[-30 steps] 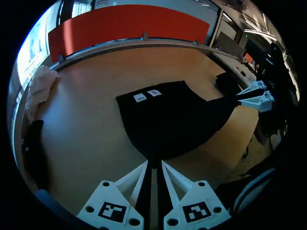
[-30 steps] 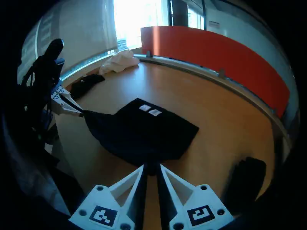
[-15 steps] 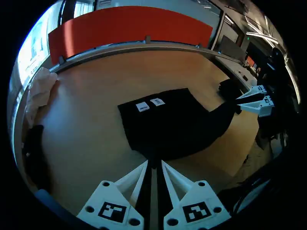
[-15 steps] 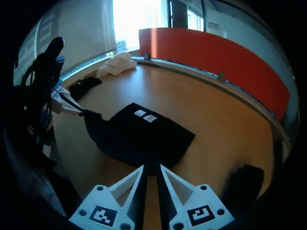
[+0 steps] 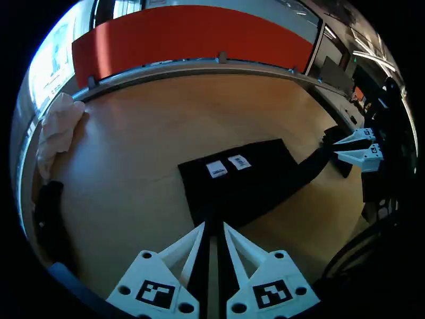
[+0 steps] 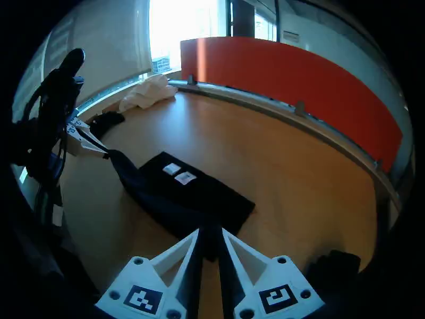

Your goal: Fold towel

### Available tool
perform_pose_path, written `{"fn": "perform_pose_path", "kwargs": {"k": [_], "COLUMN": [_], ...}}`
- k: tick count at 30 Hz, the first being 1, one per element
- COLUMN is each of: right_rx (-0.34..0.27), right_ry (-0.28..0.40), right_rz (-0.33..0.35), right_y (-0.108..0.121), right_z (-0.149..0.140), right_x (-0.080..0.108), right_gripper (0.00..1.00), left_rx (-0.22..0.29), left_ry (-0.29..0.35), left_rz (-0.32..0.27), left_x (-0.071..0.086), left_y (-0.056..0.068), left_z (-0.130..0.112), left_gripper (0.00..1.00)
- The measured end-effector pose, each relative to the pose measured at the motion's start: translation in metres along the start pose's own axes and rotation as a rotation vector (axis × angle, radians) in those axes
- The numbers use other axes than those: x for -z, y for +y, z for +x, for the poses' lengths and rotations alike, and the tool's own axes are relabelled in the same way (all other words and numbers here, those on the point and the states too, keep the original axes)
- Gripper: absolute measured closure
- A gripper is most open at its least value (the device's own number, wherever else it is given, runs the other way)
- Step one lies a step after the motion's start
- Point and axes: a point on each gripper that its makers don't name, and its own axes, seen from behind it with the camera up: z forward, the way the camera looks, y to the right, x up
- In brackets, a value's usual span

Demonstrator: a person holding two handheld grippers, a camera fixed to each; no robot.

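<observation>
Towel (image 5: 255,178) corners pinched in left gripper (image 5: 214,224), right gripper (image 6: 210,231); open table (image 5: 133,159) beyond far edge.

Cameras sit close over shared towel (image 5: 255,183), facing orange partition (image 5: 191,32). Left gripper view: right gripper (image 5: 334,149) at 3 o'clock. Right gripper view: left gripper (image 6: 105,154) at 9 o'clock.

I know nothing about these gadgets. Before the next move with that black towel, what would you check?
1. Left gripper pinching a towel corner: ok.
2. Right gripper pinching the other near corner: ok.
3. Towel's far part, with its white labels, lying flat on the table: ok.
4. White cloth lying apart from the towel: ok.
5. Fabric between the grippers free of creases: cannot tell, too dark.
</observation>
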Motion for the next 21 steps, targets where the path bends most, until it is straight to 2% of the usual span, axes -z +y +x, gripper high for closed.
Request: {"fn": "perform_pose_path", "kwargs": {"k": [9, 21], "right_rx": [-0.021, -0.053], "right_ry": [-0.019, -0.053], "right_rz": [-0.02, -0.031], "right_y": [0.017, 0.03], "right_z": [0.005, -0.004], "right_x": [-0.026, -0.05], "right_gripper": [0.84, 0.84], "left_rx": [-0.021, -0.02], "left_ry": [-0.022, -0.072], "left_rz": [0.024, 0.018], "left_x": [-0.031, -0.063], "left_y": [-0.017, -0.026], "left_z": [0.023, 0.017], "left_gripper": [0.91, 0.91]}}
